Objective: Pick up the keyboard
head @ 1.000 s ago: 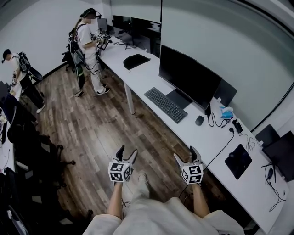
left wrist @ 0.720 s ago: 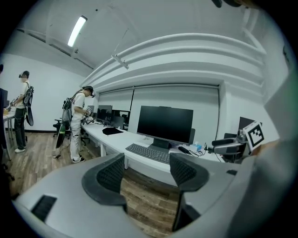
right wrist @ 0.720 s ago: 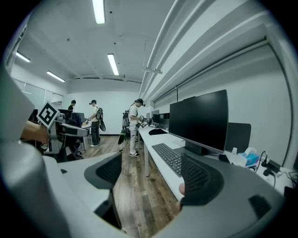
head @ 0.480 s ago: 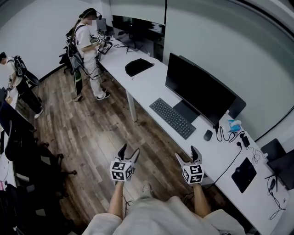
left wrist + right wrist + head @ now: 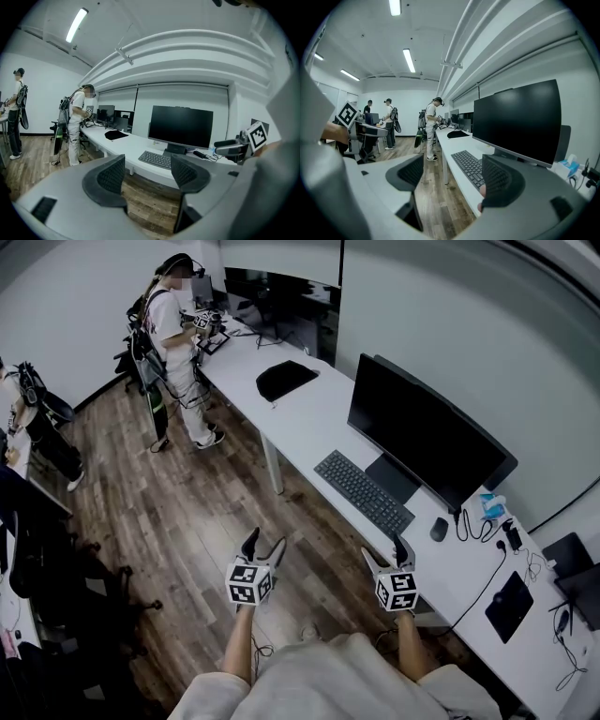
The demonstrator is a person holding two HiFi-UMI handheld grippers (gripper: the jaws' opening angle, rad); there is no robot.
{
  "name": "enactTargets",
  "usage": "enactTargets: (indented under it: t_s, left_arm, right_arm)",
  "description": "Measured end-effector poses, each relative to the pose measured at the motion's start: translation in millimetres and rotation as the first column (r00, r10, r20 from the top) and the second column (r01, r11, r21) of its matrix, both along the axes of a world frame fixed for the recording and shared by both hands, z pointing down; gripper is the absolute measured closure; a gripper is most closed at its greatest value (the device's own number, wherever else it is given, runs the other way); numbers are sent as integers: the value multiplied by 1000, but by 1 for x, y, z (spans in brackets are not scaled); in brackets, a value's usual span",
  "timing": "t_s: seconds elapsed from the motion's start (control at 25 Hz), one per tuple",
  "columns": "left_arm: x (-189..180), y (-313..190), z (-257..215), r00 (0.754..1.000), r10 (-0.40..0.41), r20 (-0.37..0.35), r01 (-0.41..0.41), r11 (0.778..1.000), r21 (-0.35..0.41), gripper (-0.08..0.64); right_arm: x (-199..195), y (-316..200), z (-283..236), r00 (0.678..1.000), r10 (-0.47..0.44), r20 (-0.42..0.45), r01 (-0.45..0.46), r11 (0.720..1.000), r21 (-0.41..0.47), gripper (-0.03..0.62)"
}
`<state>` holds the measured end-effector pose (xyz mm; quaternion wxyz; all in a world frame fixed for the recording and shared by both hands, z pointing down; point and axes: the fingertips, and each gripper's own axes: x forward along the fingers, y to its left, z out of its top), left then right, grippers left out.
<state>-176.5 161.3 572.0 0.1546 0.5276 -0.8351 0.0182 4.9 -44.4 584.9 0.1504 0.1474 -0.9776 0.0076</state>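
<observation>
**Head view: left gripper (image 5: 263, 545) and right gripper (image 5: 384, 554) held out over the floor (image 5: 178, 512), keyboard (image 5: 364, 491) flat on the table (image 5: 309, 423)**

Room: open office, wood-plank floor, pale wall (image 5: 450, 324) on the right. Strip lights (image 5: 409, 60) overhead, seen from the right gripper view.

Surface: long white table running from near right to far left along the wall. Keyboard lies along its floor-side edge, just in front of a large dark monitor (image 5: 427, 442). Mouse (image 5: 439, 529) sits near-right of the keyboard, cables (image 5: 483, 531) beyond it. A black pad (image 5: 284, 379) lies farther along the table.

Grippers: both hover above the floor, side by side. The right one is close to the table edge, just short of the keyboard's near end, not touching it. Left gripper view: fingers (image 5: 110, 178) stand wide apart, nothing between them. Right gripper view: fingers (image 5: 499, 180) also wide, though they have just been closing a little; nothing gripped, keyboard in sight ahead.

People: one person (image 5: 178, 343) stands at the table's far end; a second person (image 5: 28, 418) at far left.
</observation>
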Motion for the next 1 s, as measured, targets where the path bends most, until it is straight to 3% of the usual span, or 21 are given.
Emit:
enactTargets:
  t_s: [0.68, 1.0]
  left_arm:
    - [-52, -36, 19, 1000, 6, -25, -6, 1000, -18, 275]
    - [-98, -87, 25, 1000, 14, -28, -14, 1000, -22, 275]
  right_arm:
    - [-49, -34, 19, 1000, 9, -23, -10, 1000, -18, 219]
    - [-92, -78, 29, 999, 17, -30, -18, 1000, -25, 219]
